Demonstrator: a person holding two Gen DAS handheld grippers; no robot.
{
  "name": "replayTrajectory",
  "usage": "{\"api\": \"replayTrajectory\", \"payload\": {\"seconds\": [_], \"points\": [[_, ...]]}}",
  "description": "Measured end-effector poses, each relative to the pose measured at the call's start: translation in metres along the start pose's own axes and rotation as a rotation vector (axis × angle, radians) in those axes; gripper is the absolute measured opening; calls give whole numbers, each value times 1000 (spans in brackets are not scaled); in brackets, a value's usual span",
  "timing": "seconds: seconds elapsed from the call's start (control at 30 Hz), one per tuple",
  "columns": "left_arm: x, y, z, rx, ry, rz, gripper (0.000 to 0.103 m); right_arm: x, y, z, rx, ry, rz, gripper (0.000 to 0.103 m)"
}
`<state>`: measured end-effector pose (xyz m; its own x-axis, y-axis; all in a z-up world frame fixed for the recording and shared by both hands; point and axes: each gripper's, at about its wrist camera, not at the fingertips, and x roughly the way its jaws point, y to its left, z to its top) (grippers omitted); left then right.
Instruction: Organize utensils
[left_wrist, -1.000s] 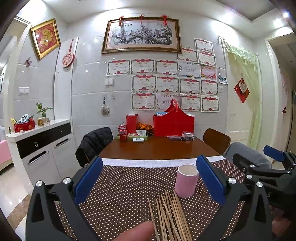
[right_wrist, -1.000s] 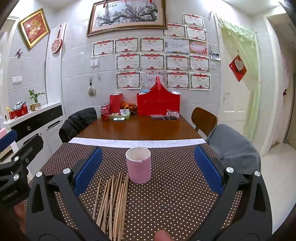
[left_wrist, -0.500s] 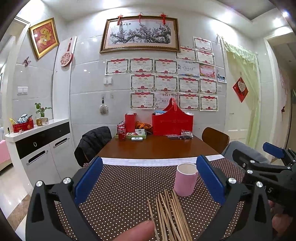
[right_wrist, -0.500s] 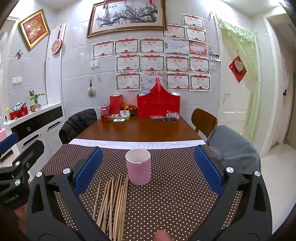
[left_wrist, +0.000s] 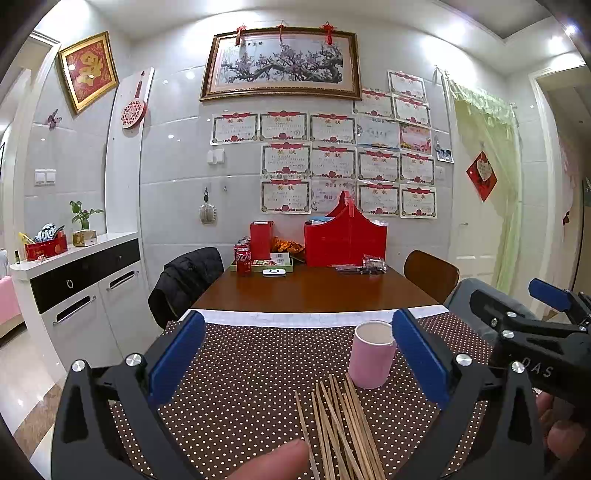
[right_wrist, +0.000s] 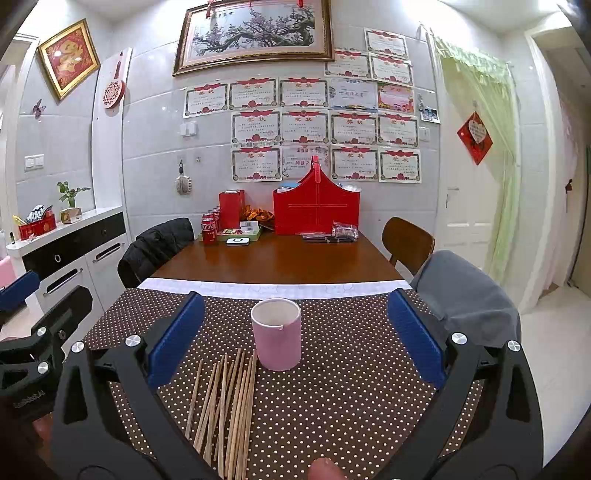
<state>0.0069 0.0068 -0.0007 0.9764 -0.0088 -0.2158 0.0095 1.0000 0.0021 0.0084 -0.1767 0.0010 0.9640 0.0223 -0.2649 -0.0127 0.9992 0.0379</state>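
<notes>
A long brown wooden table (right_wrist: 273, 262) carries a dark brown, white-dotted tablecloth (right_wrist: 351, 387) over its near end. On that cloth stands an upright pink cylindrical cup (right_wrist: 277, 334), open at the top. Just beside its base, toward the left, lies a loose bundle of thin wooden chopsticks (right_wrist: 229, 402), roughly parallel; whether any tip touches the cup is hard to tell. The left claw (left_wrist: 295, 362) hangs above the cloth, blue pads wide apart, holding nothing. The right claw (right_wrist: 291, 339) likewise stands spread and empty, the cup between its fingers.
</notes>
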Motion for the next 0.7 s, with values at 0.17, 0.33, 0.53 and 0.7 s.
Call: {"api": "replayTrajectory", "payload": {"seconds": [0.17, 0.33, 0.53, 0.7], "points": [[2, 2, -1, -1, 6, 1, 100, 1, 0, 1, -2, 2, 2, 97], [5, 5, -3, -6, 16, 2, 100, 3, 0, 1, -2, 5, 3, 97], [18, 14, -15, -21, 68, 17, 100, 11, -3, -1, 0, 24, 1, 97], [46, 25, -42, -11, 184, 54, 100, 33, -10, -12, 11, 79, 7, 97]]}}
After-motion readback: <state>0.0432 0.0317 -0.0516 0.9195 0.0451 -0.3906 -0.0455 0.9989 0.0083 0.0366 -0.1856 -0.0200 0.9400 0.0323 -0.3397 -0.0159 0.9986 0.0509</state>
